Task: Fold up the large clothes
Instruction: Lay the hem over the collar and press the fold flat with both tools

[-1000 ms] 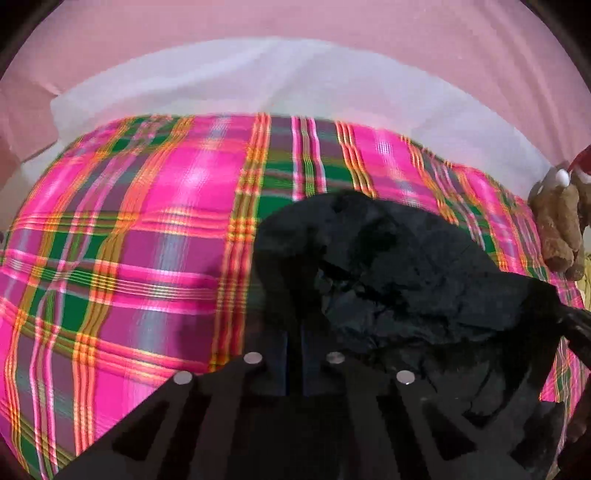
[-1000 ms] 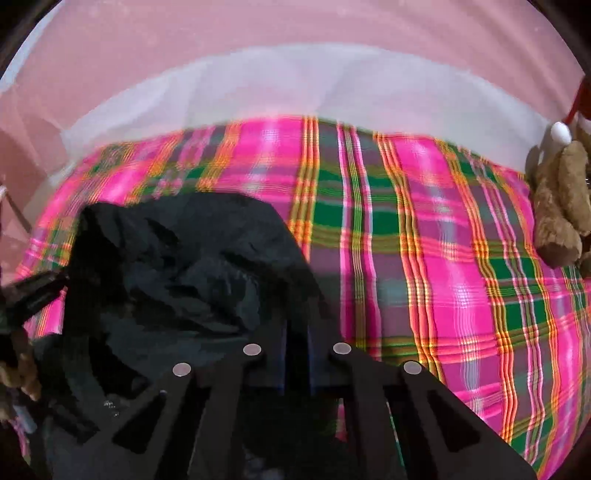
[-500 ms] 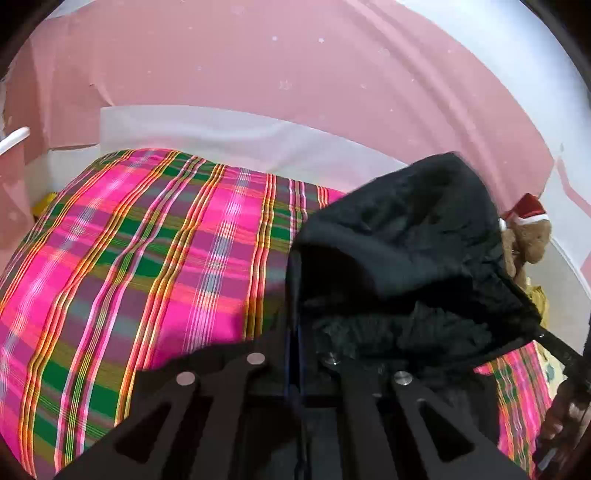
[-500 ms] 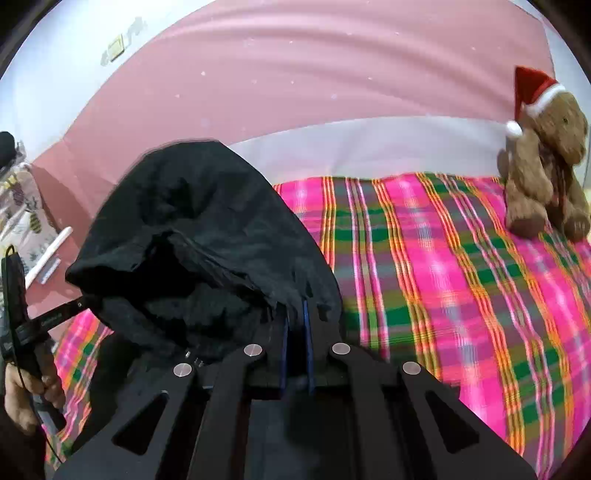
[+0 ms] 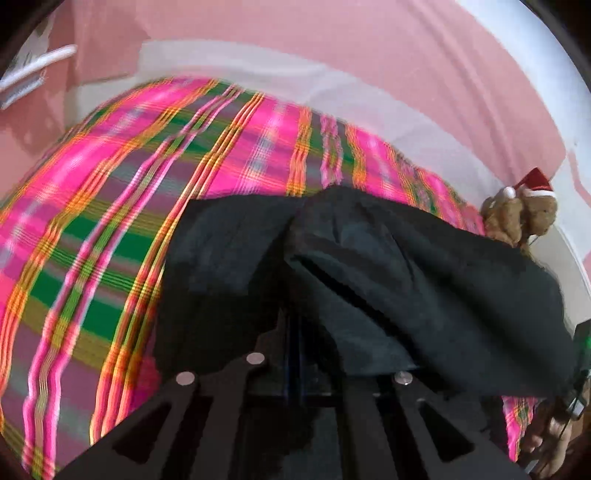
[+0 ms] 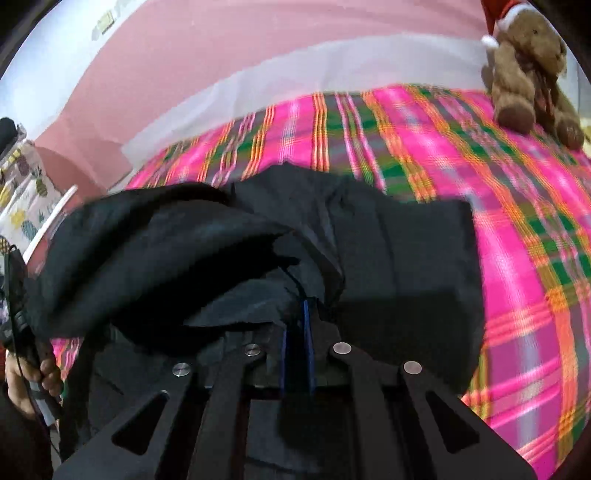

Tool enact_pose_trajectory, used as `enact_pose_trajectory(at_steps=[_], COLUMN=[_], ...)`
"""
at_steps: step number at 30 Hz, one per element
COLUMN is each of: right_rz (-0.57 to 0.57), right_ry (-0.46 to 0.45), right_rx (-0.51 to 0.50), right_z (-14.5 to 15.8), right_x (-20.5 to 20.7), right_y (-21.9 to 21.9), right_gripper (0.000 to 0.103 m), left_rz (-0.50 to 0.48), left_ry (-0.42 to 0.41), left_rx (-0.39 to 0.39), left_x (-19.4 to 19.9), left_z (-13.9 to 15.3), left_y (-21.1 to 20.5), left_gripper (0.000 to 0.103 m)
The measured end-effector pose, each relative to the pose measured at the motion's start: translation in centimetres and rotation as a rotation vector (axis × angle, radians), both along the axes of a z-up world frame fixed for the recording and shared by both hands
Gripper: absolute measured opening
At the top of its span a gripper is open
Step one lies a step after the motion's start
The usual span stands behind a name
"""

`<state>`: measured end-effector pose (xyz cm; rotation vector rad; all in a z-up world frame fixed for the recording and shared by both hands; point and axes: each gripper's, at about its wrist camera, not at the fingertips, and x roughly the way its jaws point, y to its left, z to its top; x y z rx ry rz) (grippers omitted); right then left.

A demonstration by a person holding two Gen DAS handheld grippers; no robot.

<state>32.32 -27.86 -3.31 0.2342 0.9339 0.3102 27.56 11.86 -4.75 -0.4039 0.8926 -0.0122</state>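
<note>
— Left wrist view: our left gripper [image 5: 295, 332] pinches the black garment [image 5: 406, 266], spread on the plaid bed [image 5: 92, 240].
— Right gripper [image 6: 297, 325] fingers pinch it too; teddy bear [image 6: 528, 66] at one o'clock.

1. No word, brand, number or sign can be read in either wrist view.
2. A small framed item [image 6: 104, 23] on the wall at the top left of the right wrist view is too small and blurred to show whether it bears writing.
3. The patterned cloth [image 6: 22, 206] at the left edge of that view carries pineapple pictures only, no lettering.
</note>
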Motion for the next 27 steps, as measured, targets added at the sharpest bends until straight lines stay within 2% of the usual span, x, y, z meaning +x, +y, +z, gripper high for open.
enact_pose_trajectory(at_steps=[2,4,6,7,8,12,16,17,18,19,20,23,25,27], right_rz=[0.001,-0.009,-0.027,-0.036,-0.038,-0.001,0.053,0.067,0.071,0.061,0.047,0.056,0.052,0.032], right_ry=[0.012,0.032,0.039,0.038,0.035,0.029,0.079,0.092,0.1,0.099,0.085,0.05,0.075,0.101], right_rx=[0.004,0.023,0.052,0.085,0.119,0.253,0.296,0.311,0.318,0.313,0.307,0.261,0.246,0.236], right_z=[-0.4,-0.7,-0.5,-0.3,0.0,1.2,0.2,-0.5,-0.9,-1.3,-1.4,-1.5,-2.5,-3.9], right_x=[-0.8,-1.4,-2.3,-2.8,-3.4,-3.4,-1.4,-0.9,-0.8,-0.9,-1.3,-2.8,-3.4,-3.4], right_y=[-0.2,-0.9,-1.6,-2.1,-2.1,-0.6,2.6,3.4,3.8,4.1,4.2,4.3,4.0,3.5], right_gripper=[0.019,0.021,0.03,0.038,0.042,0.044,0.045,0.045,0.042,0.008,0.004,0.004,0.004,0.004], left_rz=[0.011,0.015,0.019,0.024,0.029,0.021,-0.082,-0.093,-0.102,-0.109,-0.114,-0.146,-0.154,-0.161], left_ry=[0.045,0.055,0.06,0.062,0.06,-0.018,-0.114,-0.121,-0.119,-0.107,-0.092,-0.095,-0.12,-0.102], left_rx=[-0.022,-0.043,-0.047,-0.053,-0.06,-0.07,-0.073,-0.065,-0.06,-0.061,-0.07,-0.097,-0.089,-0.081], left_x=[-1.0,-2.5,-4.2,-4.9,-5.6,-6.4,-4.6,-3.9,-3.2,-2.7,-2.4,-3.5,-4.4,-4.6], left_z=[-1.3,-1.9,-2.1,-2.0,-1.9,0.6,3.2,3.3,3.2,2.9,2.4,1.7,1.4,0.2], left_y=[0.4,0.8,1.1,1.3,1.4,0.6,-3.1,-4.0,-4.5,-5.0,-5.3,-6.1,-6.5,-7.1], left_gripper=[0.003,0.004,0.007,0.01,0.014,0.017,0.039,0.039,0.039,0.039,0.039,0.039,0.039,0.039])
